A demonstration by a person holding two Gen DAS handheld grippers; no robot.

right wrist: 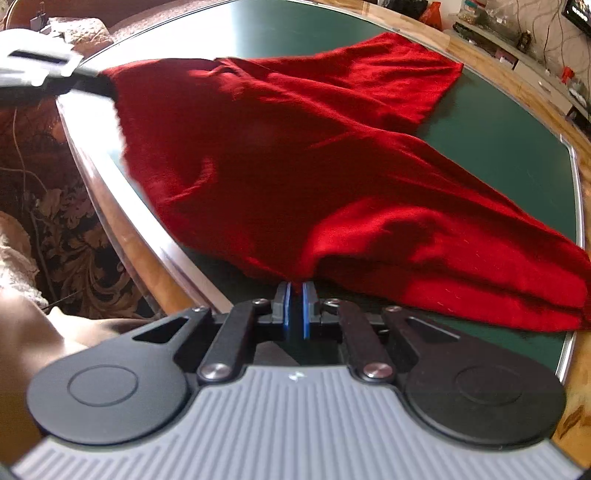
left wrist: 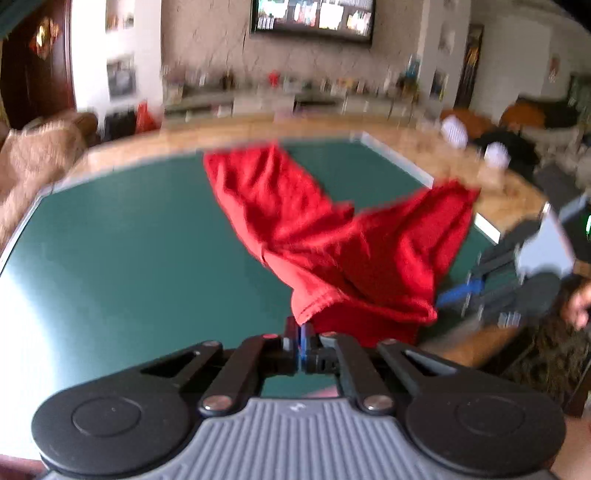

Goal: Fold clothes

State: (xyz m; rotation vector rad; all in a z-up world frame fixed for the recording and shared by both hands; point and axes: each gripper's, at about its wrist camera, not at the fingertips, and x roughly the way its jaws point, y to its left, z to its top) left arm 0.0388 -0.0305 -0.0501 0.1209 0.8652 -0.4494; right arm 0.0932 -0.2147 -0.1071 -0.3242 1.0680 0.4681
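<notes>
The left claw (left wrist: 300,332) was closed on a hemmed edge of the red garment (left wrist: 332,236), the cloth pinched between its blue-padded fingers (left wrist: 304,338) near the front edge of the green surface (left wrist: 122,251). The right claw (right wrist: 294,295) was also clamped on the red garment (right wrist: 295,155), its pads (right wrist: 306,310) drawn almost together with the fabric's edge held at their tips. Between the two grips the garment was lifted and stretched along the near side of the surface, while the rest trailed back and lay on the green top toward the far edge. In the left wrist view the right claw (left wrist: 476,291) appeared blurred at the surface's right edge, with part of a hand (left wrist: 578,301) behind it. In the right wrist view the left claw (right wrist: 99,85) met the garment at the surface's left edge.

The surface (right wrist: 498,136) had a pale strip and a wooden border around its green top. No container could be made out on it. Beyond the far edge a lit screen (left wrist: 314,16) hung on the wall above a cluttered shelf (left wrist: 295,96); the items were too blurred to identify, and no writing or label could be read anywhere.
</notes>
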